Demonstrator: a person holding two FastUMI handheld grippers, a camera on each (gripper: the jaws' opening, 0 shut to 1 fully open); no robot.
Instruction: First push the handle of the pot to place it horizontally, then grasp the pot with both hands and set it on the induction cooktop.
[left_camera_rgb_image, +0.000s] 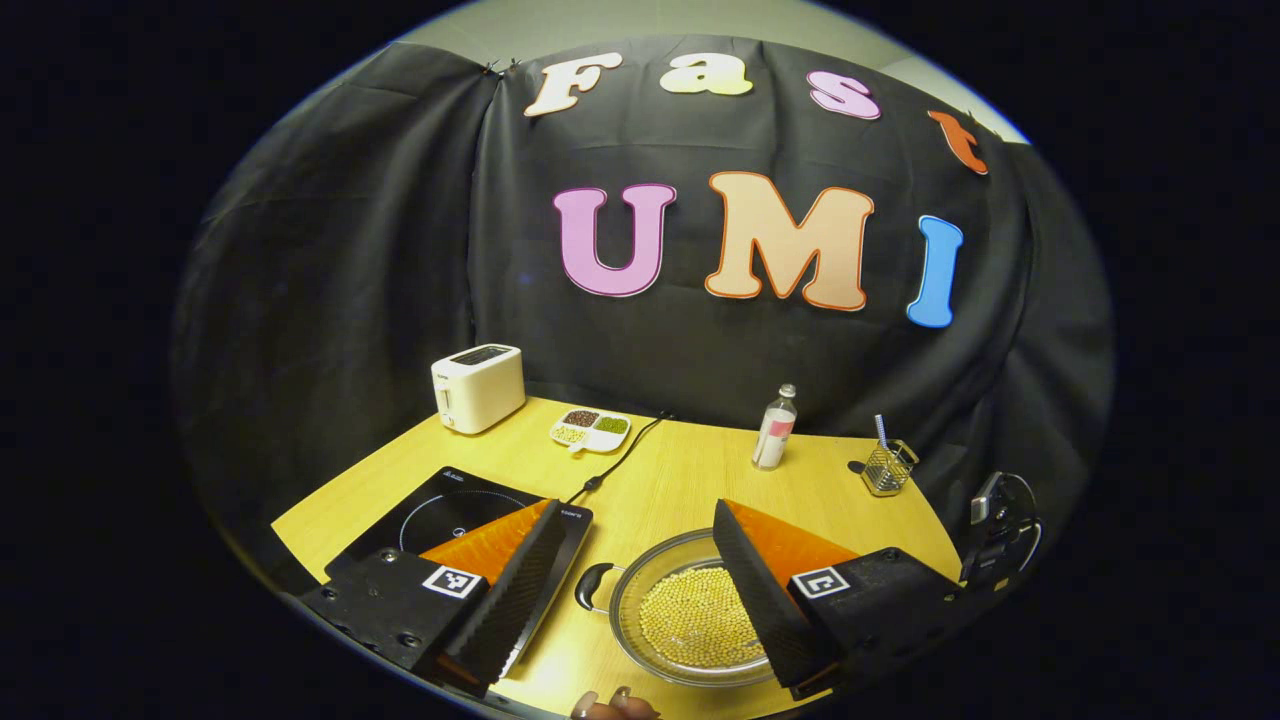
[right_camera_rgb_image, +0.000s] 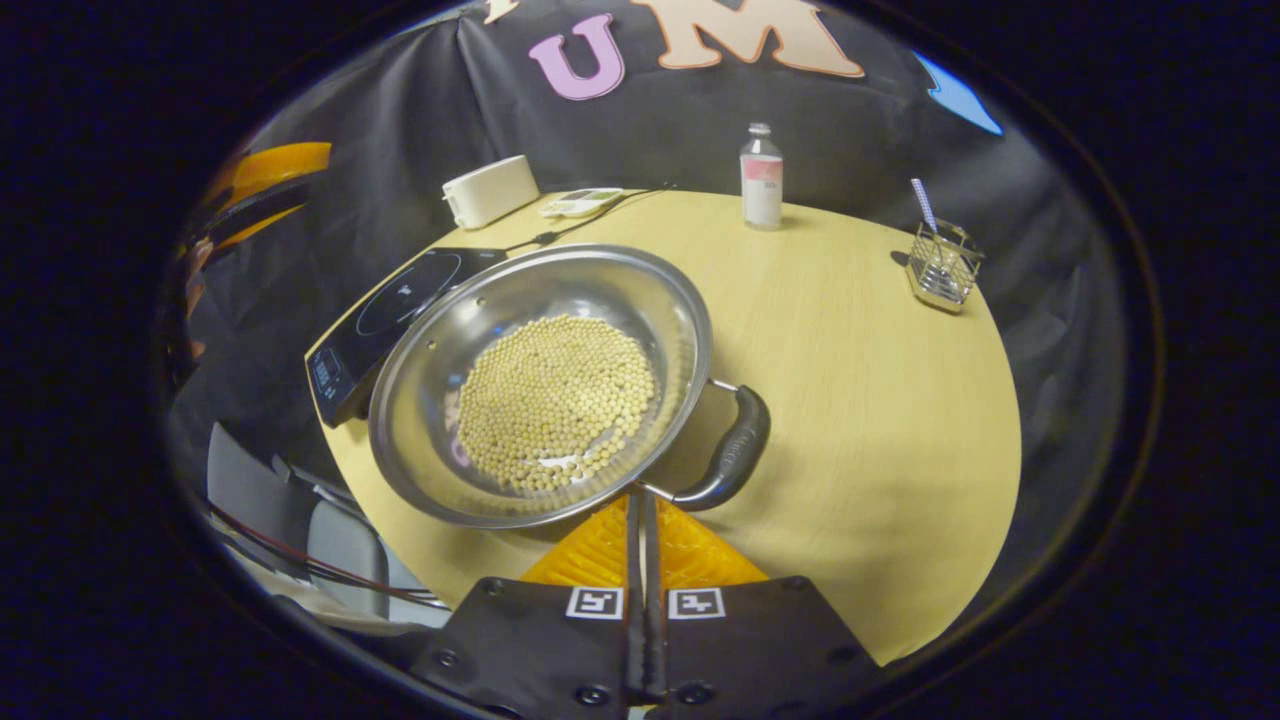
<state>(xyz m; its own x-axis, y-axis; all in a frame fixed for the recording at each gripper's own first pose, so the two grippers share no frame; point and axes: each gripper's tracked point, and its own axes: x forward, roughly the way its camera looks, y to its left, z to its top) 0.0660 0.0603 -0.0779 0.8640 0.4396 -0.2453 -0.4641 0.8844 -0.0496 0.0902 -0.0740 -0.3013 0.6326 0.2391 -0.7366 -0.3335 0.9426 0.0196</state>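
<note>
A steel pot (left_camera_rgb_image: 690, 620) holding yellow beans sits on the wooden table (left_camera_rgb_image: 680, 470) between the wide-apart fingers of my open left gripper (left_camera_rgb_image: 636, 508). Its small black side handle (left_camera_rgb_image: 592, 585) points towards the black induction cooktop (left_camera_rgb_image: 450, 510) at the left. In the right gripper view the pot (right_camera_rgb_image: 540, 390) lies straight ahead, with its black loop handle (right_camera_rgb_image: 735, 450) at the right rim. My right gripper (right_camera_rgb_image: 641, 497) is shut, its tips right at the rim where that handle's metal arm joins. The cooktop (right_camera_rgb_image: 400, 300) lies beyond the pot, to the left.
At the back stand a white toaster (left_camera_rgb_image: 478, 387), a divided dish (left_camera_rgb_image: 590, 429) of grains, a clear bottle (left_camera_rgb_image: 775, 428) and a wire holder (left_camera_rgb_image: 888, 468). The cooktop's cable (left_camera_rgb_image: 620, 460) runs across the table. A person's fingertips (left_camera_rgb_image: 610, 705) show at the near edge.
</note>
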